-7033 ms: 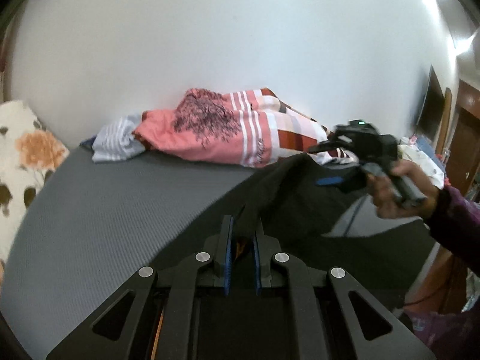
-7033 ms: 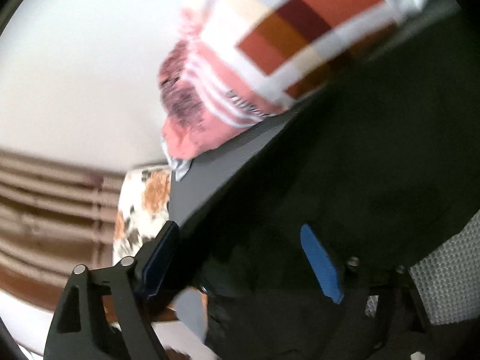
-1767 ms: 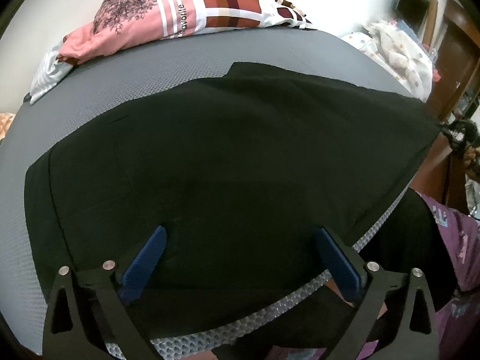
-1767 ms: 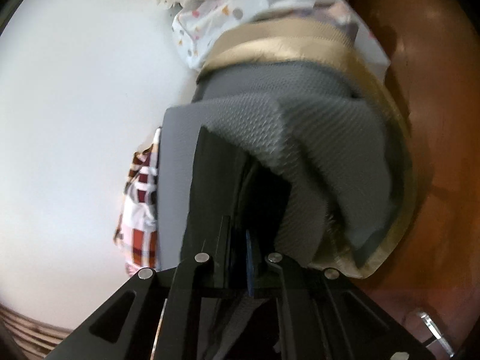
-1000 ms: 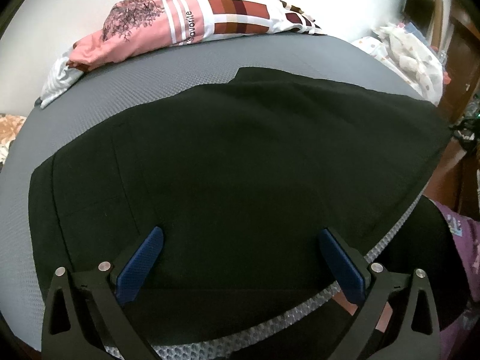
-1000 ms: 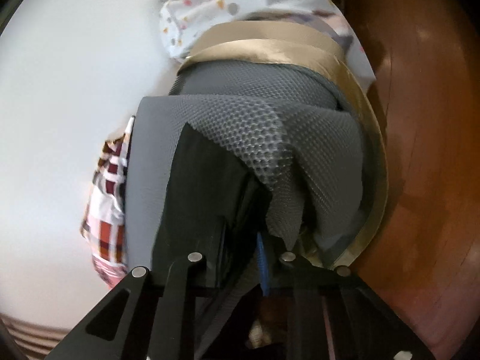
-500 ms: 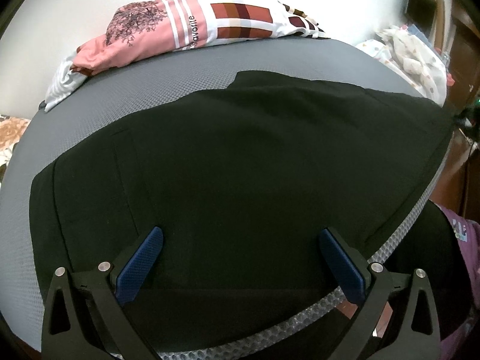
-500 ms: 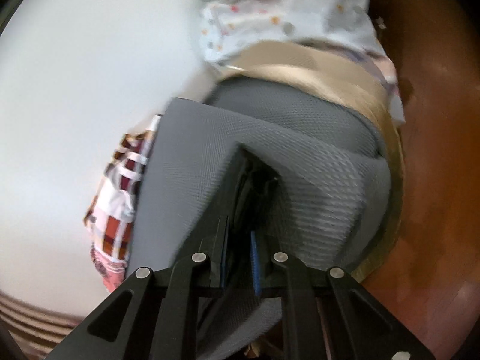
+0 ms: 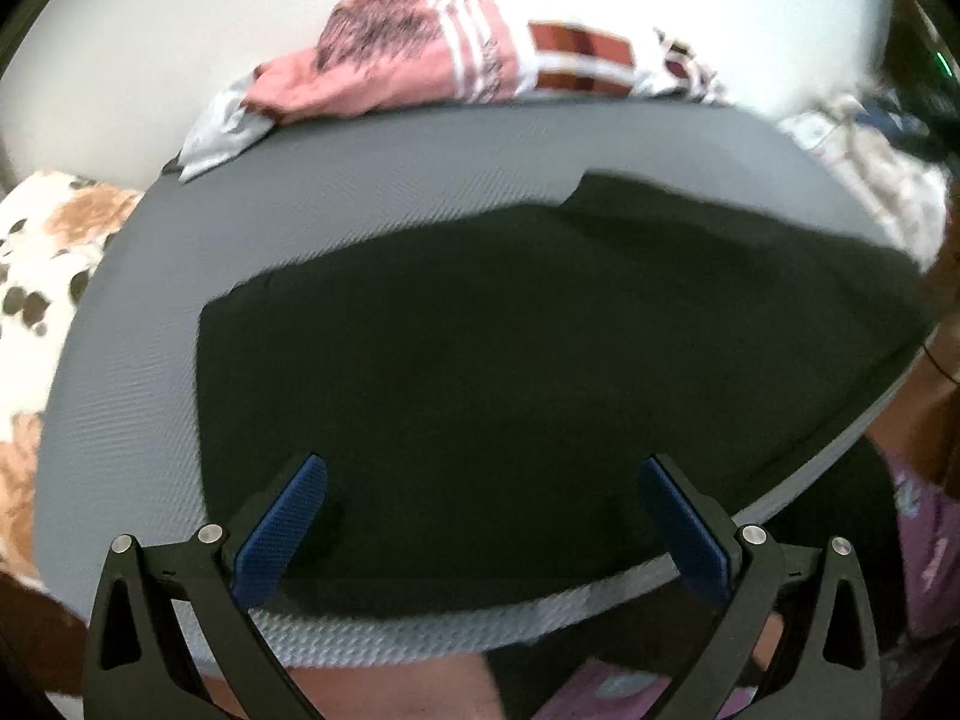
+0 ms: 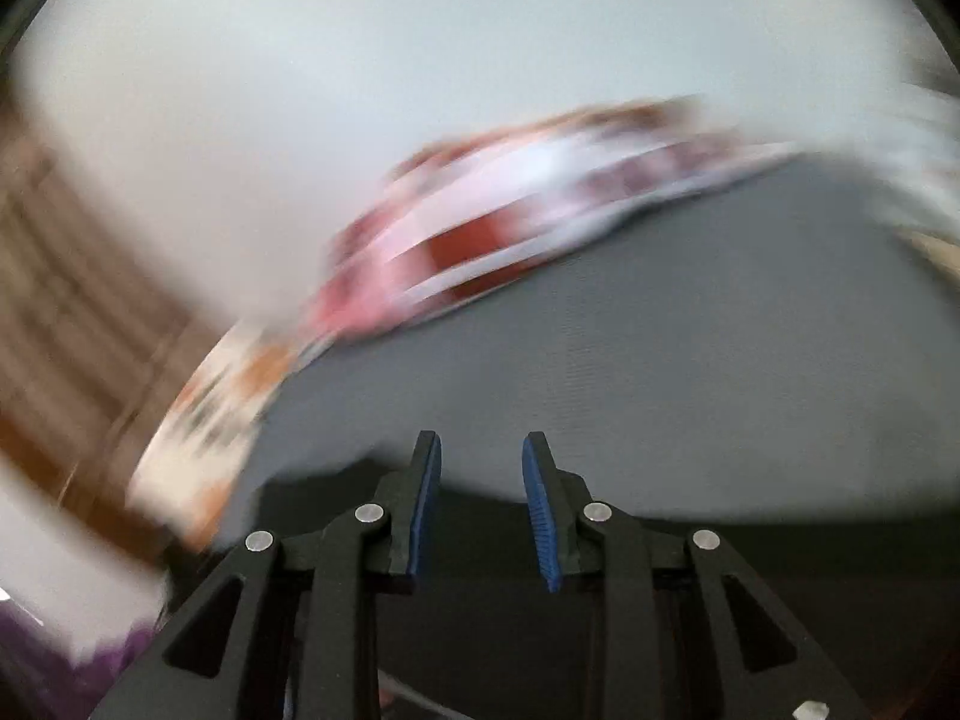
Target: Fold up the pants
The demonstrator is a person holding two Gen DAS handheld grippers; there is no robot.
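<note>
The black pants lie spread flat on the grey mattress, reaching to its near edge. My left gripper hangs over the pants' near part, wide open and empty. In the blurred right wrist view my right gripper is partly open with nothing between its blue pads; it points across the grey mattress, with the dark pants just under the fingers.
A pink and red patterned quilt lies bunched at the far edge by the white wall; it also shows in the right wrist view. A floral pillow lies at left. More bedding lies at right.
My right gripper has let go of the pants' edge, opened and swung round from the bed corner to face across the mattress. My left gripper has pulled back a little, staying open.
</note>
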